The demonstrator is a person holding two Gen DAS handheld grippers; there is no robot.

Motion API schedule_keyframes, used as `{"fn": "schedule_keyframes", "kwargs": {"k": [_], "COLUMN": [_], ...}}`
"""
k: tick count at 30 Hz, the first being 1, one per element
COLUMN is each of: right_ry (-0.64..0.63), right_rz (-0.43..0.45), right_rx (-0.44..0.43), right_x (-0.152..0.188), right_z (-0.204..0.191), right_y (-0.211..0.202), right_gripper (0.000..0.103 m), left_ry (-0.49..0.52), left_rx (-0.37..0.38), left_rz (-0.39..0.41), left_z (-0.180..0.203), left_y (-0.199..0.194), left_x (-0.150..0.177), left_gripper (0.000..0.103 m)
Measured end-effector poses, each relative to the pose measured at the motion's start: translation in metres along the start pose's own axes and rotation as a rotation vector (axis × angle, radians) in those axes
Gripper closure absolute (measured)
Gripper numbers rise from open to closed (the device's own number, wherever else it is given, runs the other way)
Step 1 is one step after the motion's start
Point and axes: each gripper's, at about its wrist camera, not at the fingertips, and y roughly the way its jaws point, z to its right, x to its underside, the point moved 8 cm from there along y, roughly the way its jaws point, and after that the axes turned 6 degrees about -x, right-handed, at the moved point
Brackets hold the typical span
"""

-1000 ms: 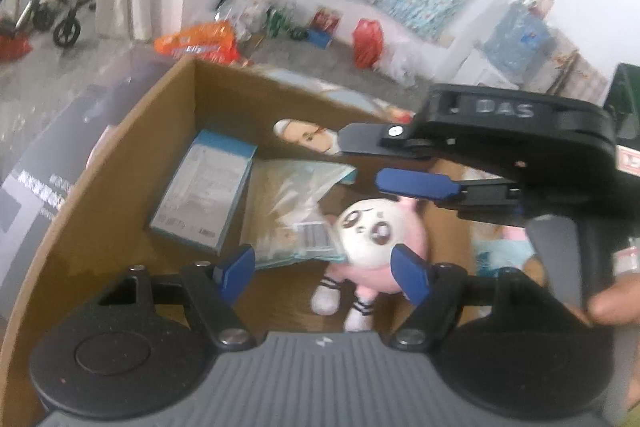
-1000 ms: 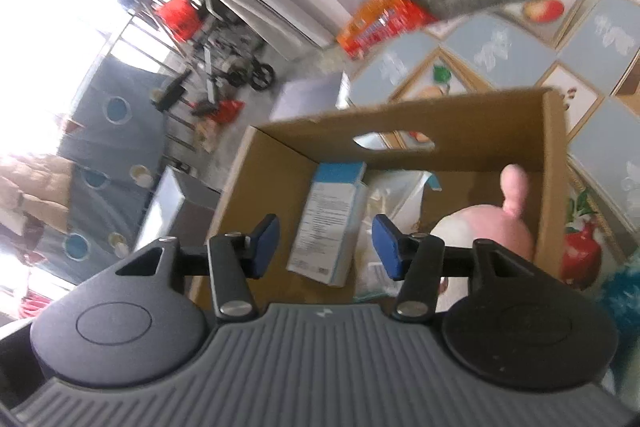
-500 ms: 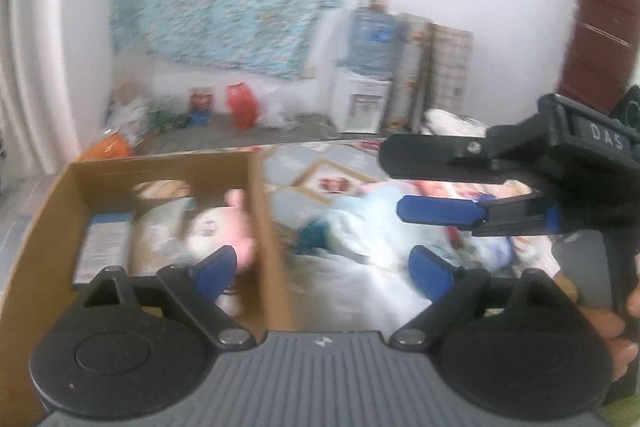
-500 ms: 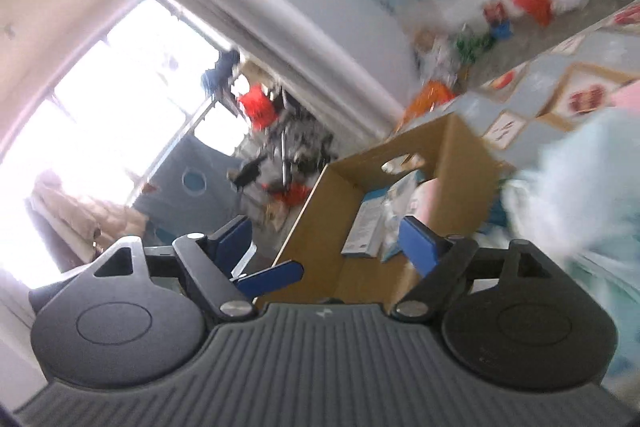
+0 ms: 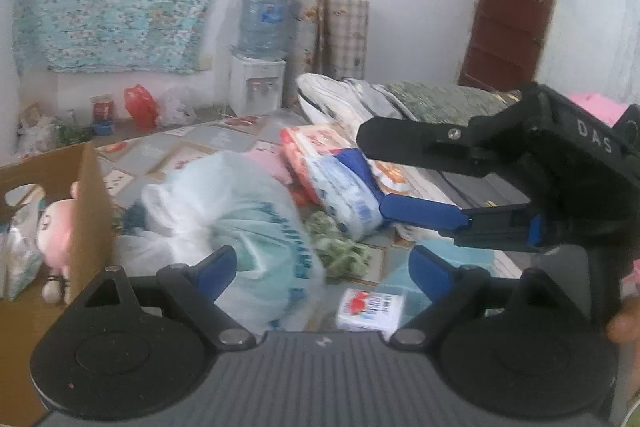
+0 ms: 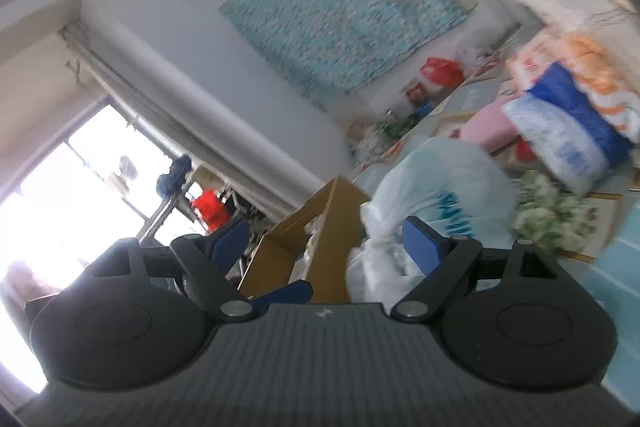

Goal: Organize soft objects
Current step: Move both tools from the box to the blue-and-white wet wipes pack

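Left gripper (image 5: 320, 269): jaws spread wide and empty, aimed at the tied plastic bag, probably lining up the next pick.
Right gripper (image 6: 326, 237): jaws opening, three-tenths past, nothing between the blue pads; seen in the left view at 3 o'clock.
Plastic bag (image 5: 256, 227): translucent, crinkled, bulging with pale-blue soft filling, printed lettering; lies on the floor just beside the box.
Cardboard box (image 5: 94, 211): at 9 o'clock, stiff brown walls with a cut-out handle; serves as the collecting bin.
Pink plush doll (image 5: 54, 231): already inside the box, rounded, fuzzy.
Tissue pack (image 5: 346, 187): glossy wrapper, cushiony, at 12 o'clock beyond the bag.
Green crumpled cloth (image 5: 340, 247): loose, knobbly, next to the bag.
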Motion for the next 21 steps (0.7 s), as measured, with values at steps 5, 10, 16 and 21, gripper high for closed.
{"fn": "schedule_keyframes", "kwargs": {"k": [5, 10, 16, 21], "right_ry": [0.030, 0.063, 0.085, 0.092], "right_rz": [0.044, 0.067, 0.085, 0.088], "right_rx": [0.019, 0.027, 0.034, 0.035], "right_x": [0.000, -0.003, -0.005, -0.006], "right_z": [0.018, 0.033, 0.047, 0.048], "right_y": [-0.014, -0.020, -0.024, -0.028], "right_gripper": [0.018, 0.018, 0.018, 0.018], "left_ry": [0.028, 0.036, 0.044, 0.043], "left_rx": [0.006, 0.007, 0.005, 0.001], "left_rz": [-0.022, -0.036, -0.049, -0.055], "left_z": [0.017, 0.029, 0.036, 0.037], "left_y": [0.012, 0.019, 0.026, 0.029], "left_x": [0.007, 0.009, 0.010, 0.011], "left_gripper": [0.009, 0.009, 0.009, 0.009]}}
